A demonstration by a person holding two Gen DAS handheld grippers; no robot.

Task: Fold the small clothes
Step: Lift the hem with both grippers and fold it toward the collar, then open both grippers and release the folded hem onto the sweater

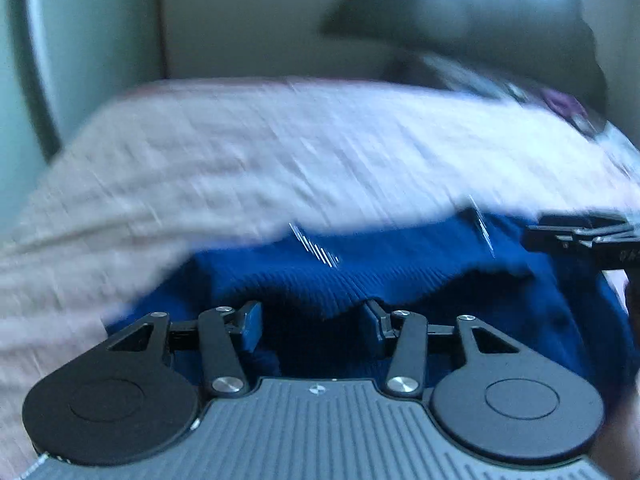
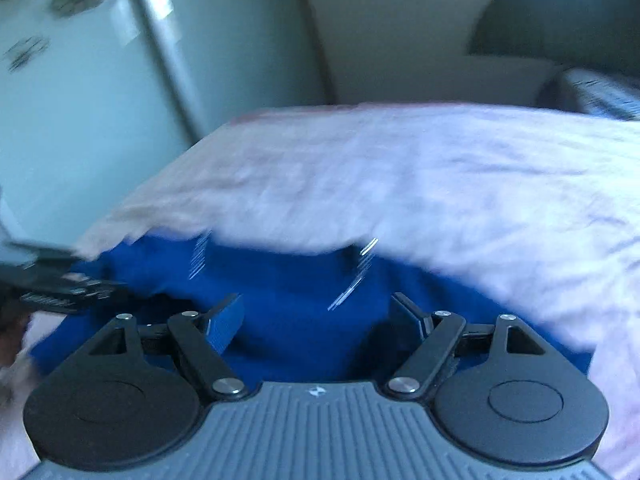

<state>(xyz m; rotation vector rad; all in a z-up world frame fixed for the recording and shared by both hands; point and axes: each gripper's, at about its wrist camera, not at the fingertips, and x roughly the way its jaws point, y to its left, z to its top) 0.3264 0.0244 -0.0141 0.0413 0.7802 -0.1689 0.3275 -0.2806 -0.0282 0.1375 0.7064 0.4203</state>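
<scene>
A blue ribbed knit garment [image 1: 360,276] lies on a pale pink bedcover [image 1: 240,160]. My left gripper [image 1: 312,326] is open just above its near edge, with blue cloth between and under the fingers. In the right wrist view the same blue garment [image 2: 288,300] fills the lower middle. My right gripper [image 2: 320,320] is open over it, its fingers apart with cloth between them. The right gripper [image 1: 580,240] shows at the right edge of the left wrist view; the left gripper [image 2: 60,292] shows at the left edge of the right wrist view. Both views are motion-blurred.
The pink bedcover [image 2: 440,184] stretches away behind the garment. A pale green cabinet or fridge [image 2: 80,100] stands at the left. A beige wall [image 1: 260,20] is behind the bed. Dark blurred items [image 1: 480,20] lie at the far right.
</scene>
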